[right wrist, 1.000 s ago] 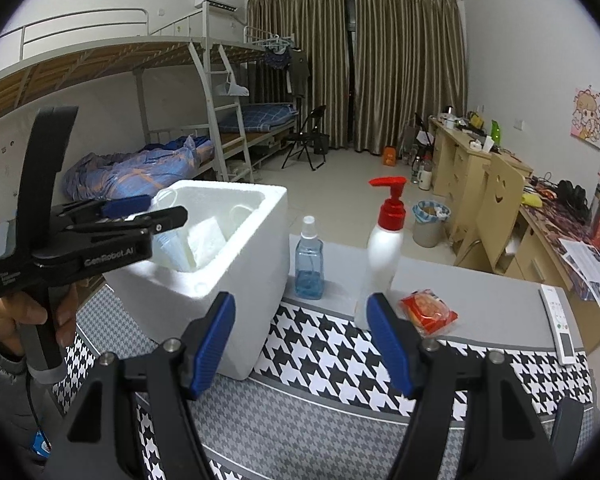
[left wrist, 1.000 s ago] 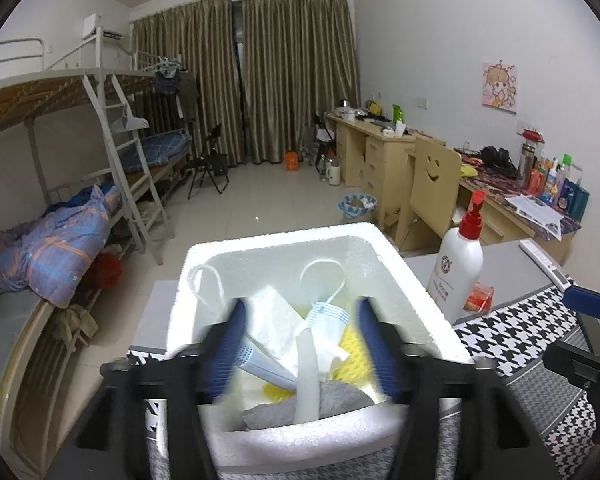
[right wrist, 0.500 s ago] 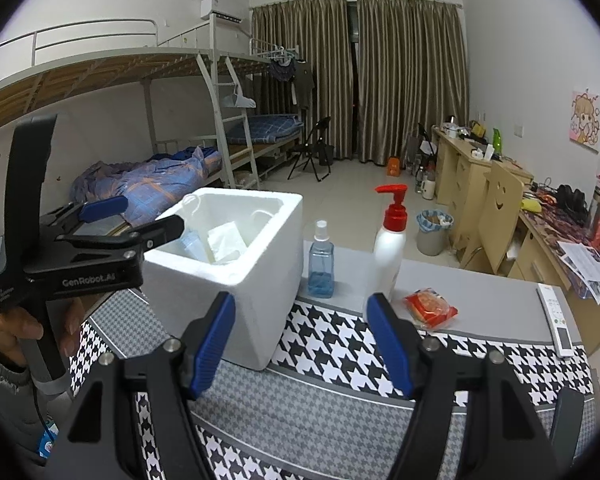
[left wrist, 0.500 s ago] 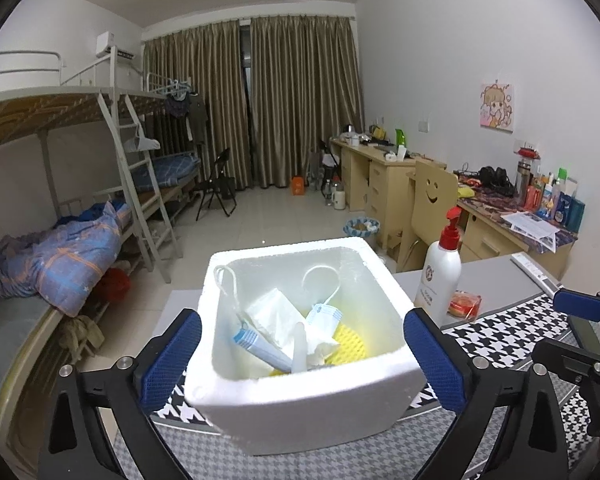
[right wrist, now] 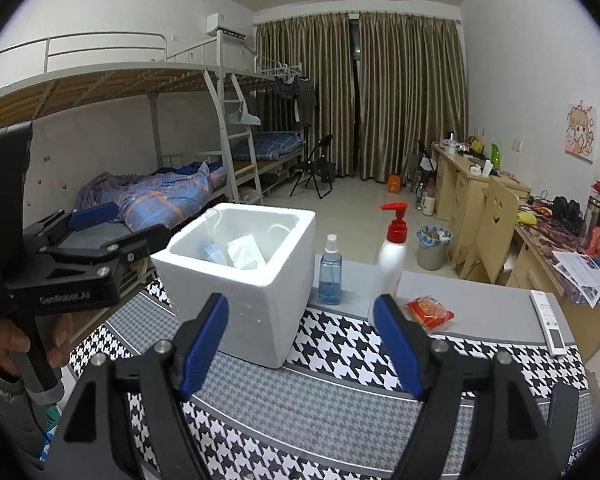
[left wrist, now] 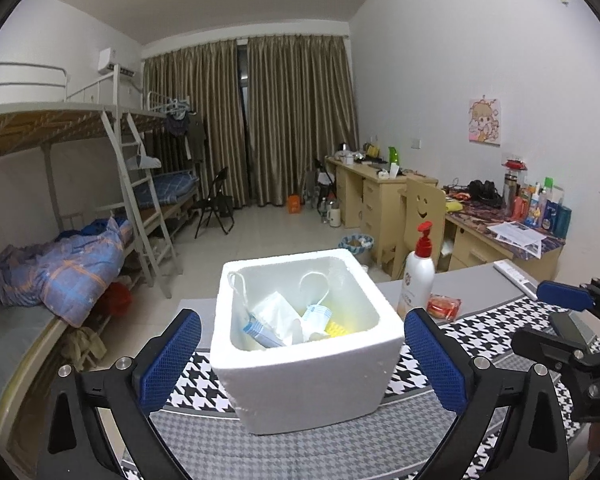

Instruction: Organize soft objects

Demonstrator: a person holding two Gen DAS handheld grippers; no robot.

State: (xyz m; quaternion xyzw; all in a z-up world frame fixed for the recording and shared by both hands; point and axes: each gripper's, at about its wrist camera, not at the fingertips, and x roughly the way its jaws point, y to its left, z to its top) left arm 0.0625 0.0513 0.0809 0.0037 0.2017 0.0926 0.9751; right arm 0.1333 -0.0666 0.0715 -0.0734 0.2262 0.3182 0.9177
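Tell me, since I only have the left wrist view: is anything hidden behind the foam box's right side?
Observer: Yes. A blue spray bottle stands on the table between the foam box and the pump bottle.
Operator: Is it touching the box?
Observer: It is close beside the box wall, but I cannot tell whether they touch.
Operator: Is the right gripper carrying anything?
Observer: No. The right gripper is open and empty over the houndstooth mat.
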